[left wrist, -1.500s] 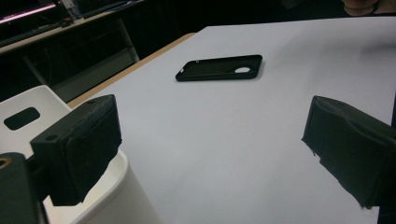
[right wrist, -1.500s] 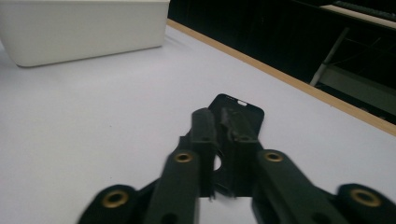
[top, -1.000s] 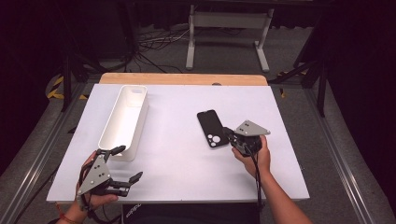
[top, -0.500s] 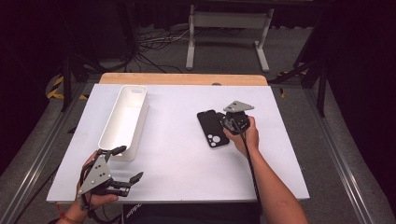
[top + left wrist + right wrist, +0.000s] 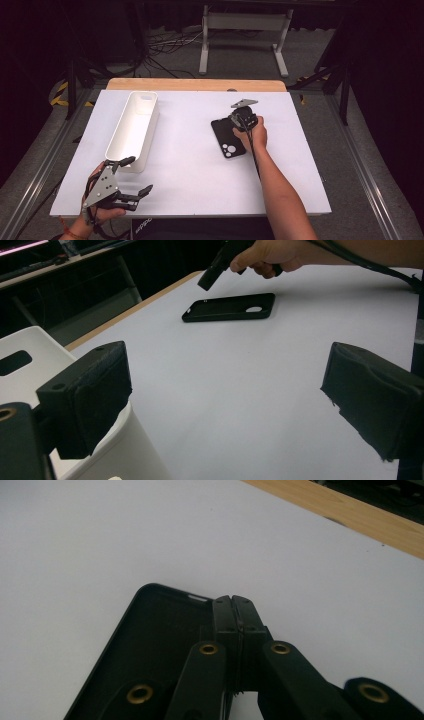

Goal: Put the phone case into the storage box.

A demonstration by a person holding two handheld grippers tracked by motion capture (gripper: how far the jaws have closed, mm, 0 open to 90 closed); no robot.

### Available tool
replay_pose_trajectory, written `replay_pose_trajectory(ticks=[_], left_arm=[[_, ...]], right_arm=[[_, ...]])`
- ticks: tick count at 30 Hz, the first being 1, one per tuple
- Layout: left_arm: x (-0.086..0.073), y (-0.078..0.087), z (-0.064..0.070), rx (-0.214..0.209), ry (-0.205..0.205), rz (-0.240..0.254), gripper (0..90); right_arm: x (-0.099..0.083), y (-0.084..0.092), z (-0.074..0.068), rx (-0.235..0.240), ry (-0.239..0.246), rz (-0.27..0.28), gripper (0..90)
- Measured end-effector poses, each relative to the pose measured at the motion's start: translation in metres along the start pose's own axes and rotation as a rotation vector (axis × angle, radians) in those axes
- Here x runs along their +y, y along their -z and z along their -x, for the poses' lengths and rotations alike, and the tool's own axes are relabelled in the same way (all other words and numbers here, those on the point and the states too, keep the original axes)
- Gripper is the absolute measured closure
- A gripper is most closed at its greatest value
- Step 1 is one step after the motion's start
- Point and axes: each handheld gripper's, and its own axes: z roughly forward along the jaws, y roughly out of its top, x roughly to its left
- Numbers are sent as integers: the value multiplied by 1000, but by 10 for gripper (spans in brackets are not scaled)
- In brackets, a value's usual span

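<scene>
At the lower left of the high view the left tongs lay in the person's left hand on the near edge of the white worktop, spread wide with nothing between the pads; the left gripper view showed the two black pads far apart, bare worktop between them. Just above that hand, toward the upper left, a long white tray stood on the worktop, its near end close to the upper pad. Right of centre in the high view a black phone case lay flat, hollow side up, well apart from the tray. At its upper right corner the right tongs, held in the right hand, pointed down at the case. In the right gripper view the pads were pressed flat together with nothing gripped, their tips over the case's top edge; whether they touched it could not be told. A wooden strip ran along the far edge of the worktop.
</scene>
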Motion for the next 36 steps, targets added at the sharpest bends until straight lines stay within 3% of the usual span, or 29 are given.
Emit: replay_pose_trajectory(ticks=[12, 20, 29, 36], left_arm=[[-2, 2, -2, -8, 11, 3, 63], [-3, 3, -3, -15, 9, -1, 63], [-3, 1, -3, -15, 11, -4, 62], [-4, 2, -3, -20, 11, -14, 62]], right_arm=[[8, -28, 11, -39, -56, -78, 900], [6, -38, 13, -30, -80, -111, 900], [11, -45, 0, 10, -23, -128, 900], [18, -49, -24, 71, 42, -135, 900]])
